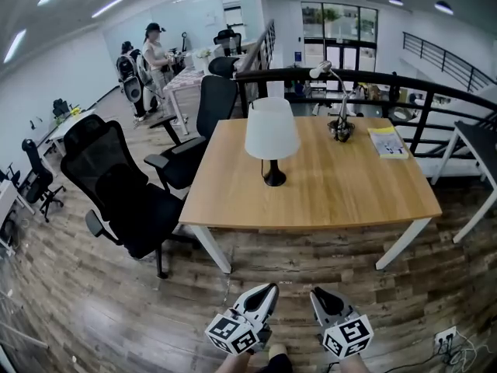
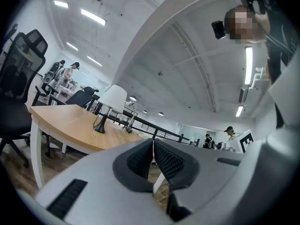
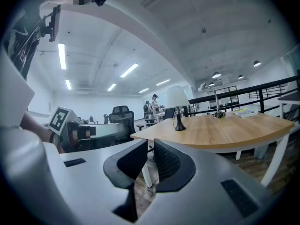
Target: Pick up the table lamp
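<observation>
Both grippers sit low at the bottom centre of the head view, over the wood floor and well short of the table [image 1: 326, 200].

- Left gripper [image 1: 271, 288]: pads pressed together, nothing between them.
- Right gripper [image 1: 316, 293]: the same, closed and empty.

The lamp [image 1: 272, 140] stands upright on the table, left of centre in the head view. It has a white shade over a thin dark stem and a small dark base, and it is well apart from both grippers. The left gripper view has the lamp [image 2: 110, 103] at centre left. The right gripper view has the lamp [image 3: 177, 101] just above centre.

What I think could go wrong from here:

- **Jaws shut on arrival.** A closed tip would shove the stem instead of straddling it. With a small base and a wide shade on top, I expect the lamp to tip easily.
- **Gripping the shade.** It looks thin, so it would likely dent or let the lamp swing.
- **Hidden stem.** The shade covers most of the stem from above, so a blind reach under it could clip the rim.
- **Cord.** A thin dark line hangs beside the stem, and I cannot tell where it runs. If it is plugged in, a lift could snag and yank the lamp sideways.
- **Table edge.** The near edge lies between me and the lamp, so grippers carried this low could knock it.
- **Chair.** The chair [image 1: 116, 196] at centre left crowds the left-hand approach.
</observation>
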